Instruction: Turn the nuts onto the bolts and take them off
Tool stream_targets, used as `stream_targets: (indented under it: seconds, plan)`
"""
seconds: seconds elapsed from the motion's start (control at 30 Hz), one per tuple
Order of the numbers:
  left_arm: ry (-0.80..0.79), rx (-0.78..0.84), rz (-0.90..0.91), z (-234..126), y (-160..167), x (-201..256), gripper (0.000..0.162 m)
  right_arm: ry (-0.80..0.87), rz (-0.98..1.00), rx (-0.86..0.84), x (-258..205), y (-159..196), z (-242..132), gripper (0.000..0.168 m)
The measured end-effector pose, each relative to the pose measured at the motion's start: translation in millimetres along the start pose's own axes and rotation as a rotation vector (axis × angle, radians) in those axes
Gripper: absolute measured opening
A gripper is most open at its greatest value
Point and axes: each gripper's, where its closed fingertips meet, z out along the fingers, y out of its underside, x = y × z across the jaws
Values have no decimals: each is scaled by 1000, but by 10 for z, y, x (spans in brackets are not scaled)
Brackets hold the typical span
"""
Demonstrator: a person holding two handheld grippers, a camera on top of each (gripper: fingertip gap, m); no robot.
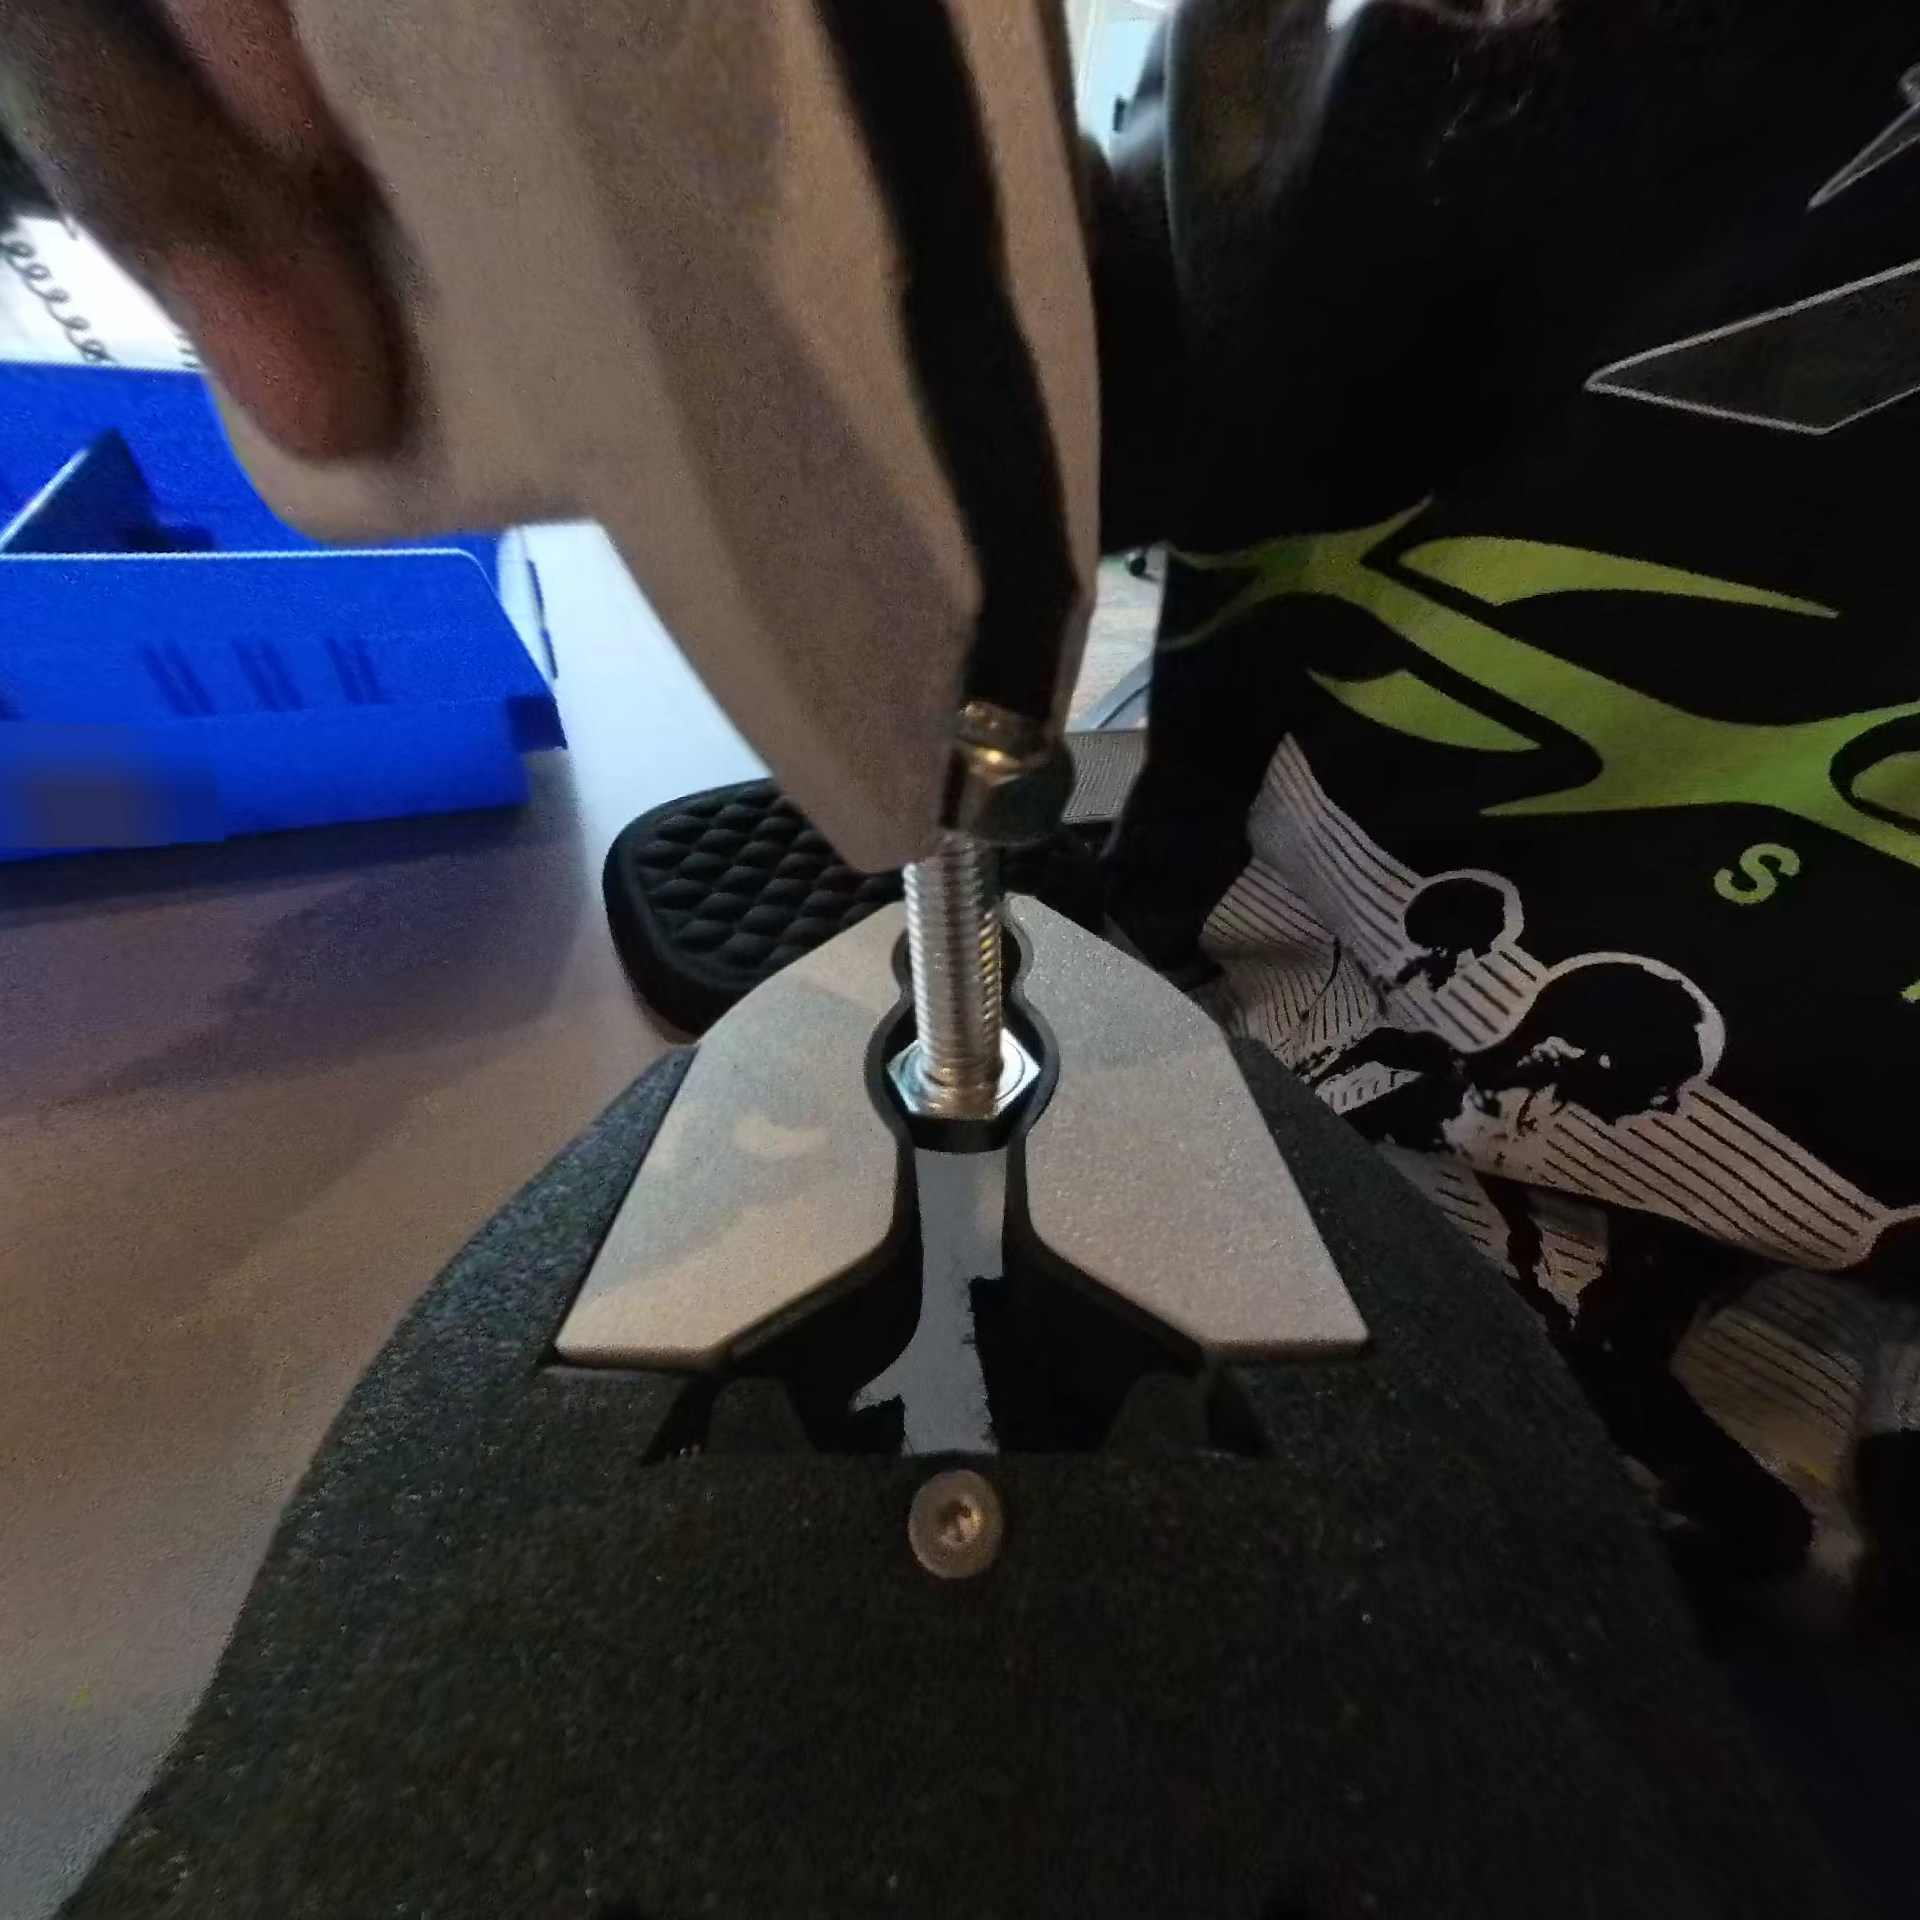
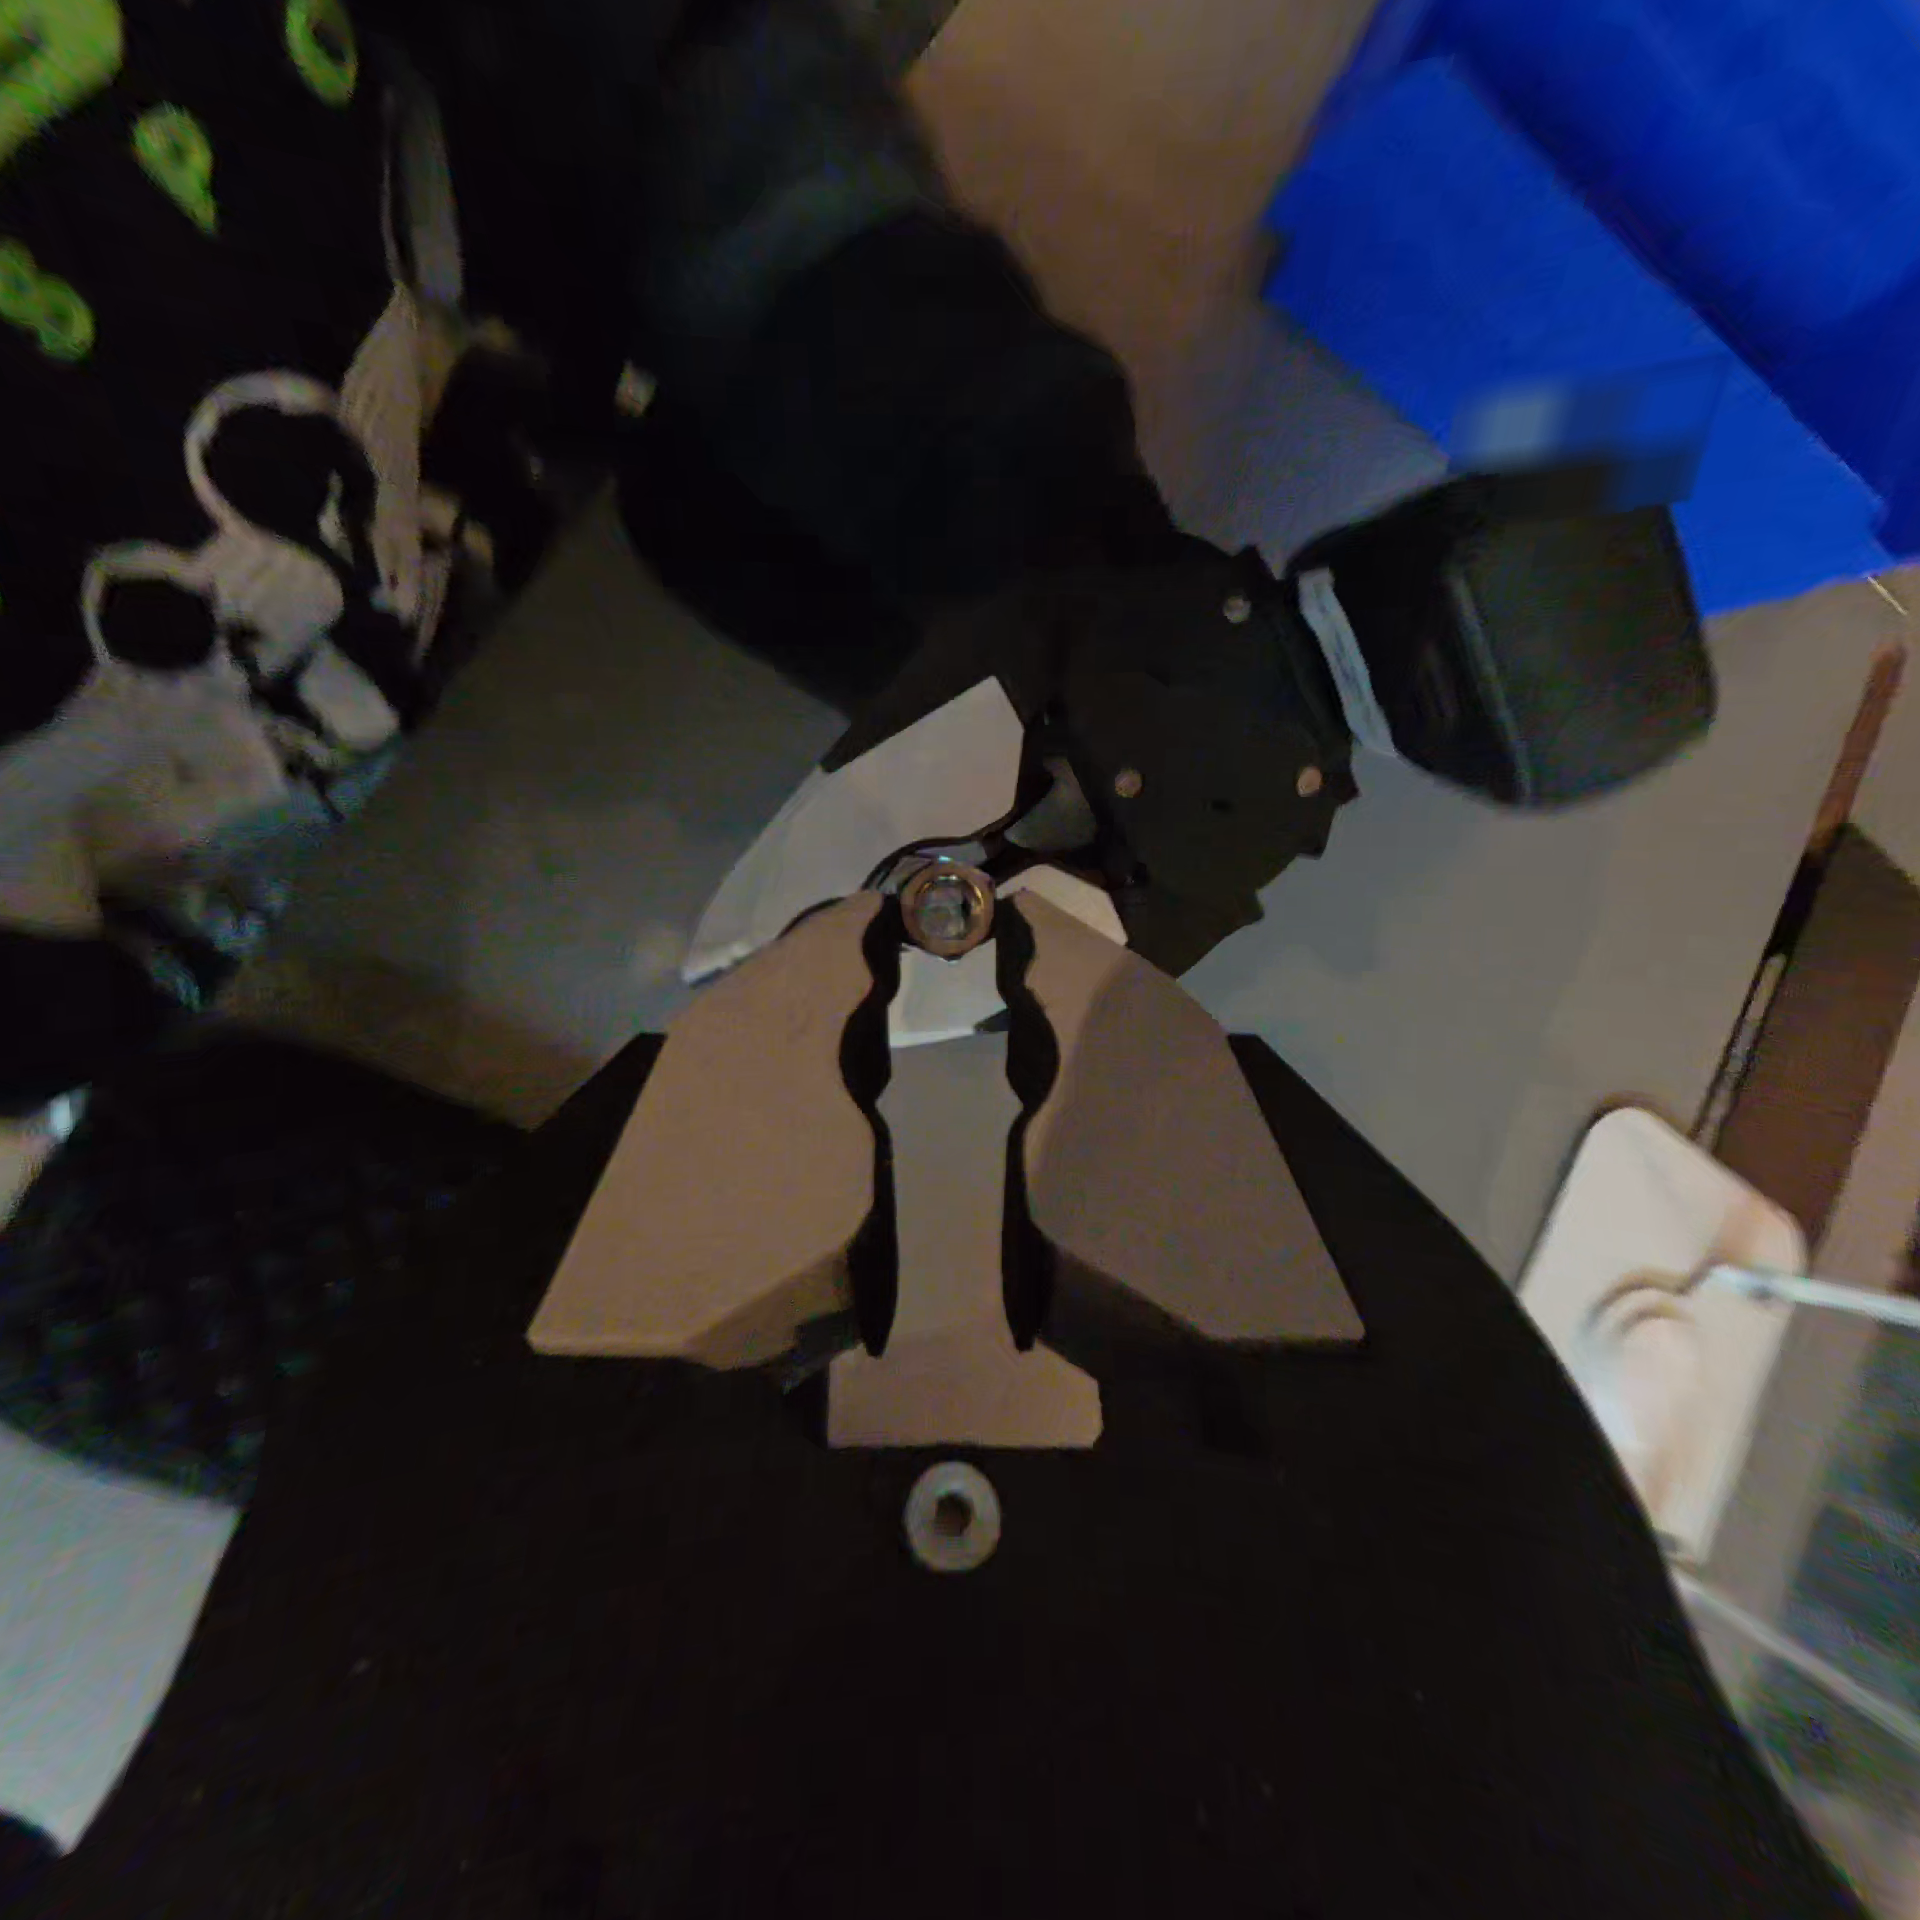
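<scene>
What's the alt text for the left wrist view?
The left gripper clamps a silver threaded bolt upright, while the right gripper from above holds a silver hex nut at the bolt's tip. A blue plastic bin sits behind.

Pale tabletop (image 1: 260, 1091); perhaps blue bin (image 1: 260, 675)

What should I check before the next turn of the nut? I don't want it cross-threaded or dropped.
1. Left hand-held gripper shut on the bolt at its head: ok.
2. Right hand-held gripper shut on the nut: ok.
3. Nut sits at the bolt's tip: ok.
4. Nut square to the threads: cannot tell.
5. How many threads are engaged: cannot tell.
6. Blue bin stands clear of both grippers: ok.
</scene>
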Motion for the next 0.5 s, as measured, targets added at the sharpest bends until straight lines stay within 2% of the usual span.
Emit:
stream_targets:
  seconds: [0.13,0.23,0.37,0.5]
  plan:
    - [29,43,4,20,-54,-3,12,-127,-245,-230,27,-16,-27,17]
    - [-13,63,23,-40,-82,-65,12,-172,-328,-284,110,-95,-83,17]
    - [-89,122,56,-150,-186,-152,12,-139,-309,-301,304,-148,-261,17]
    - [-176,200,90,-266,-304,-241,12,-5,-116,-225,537,-92,-584,17]
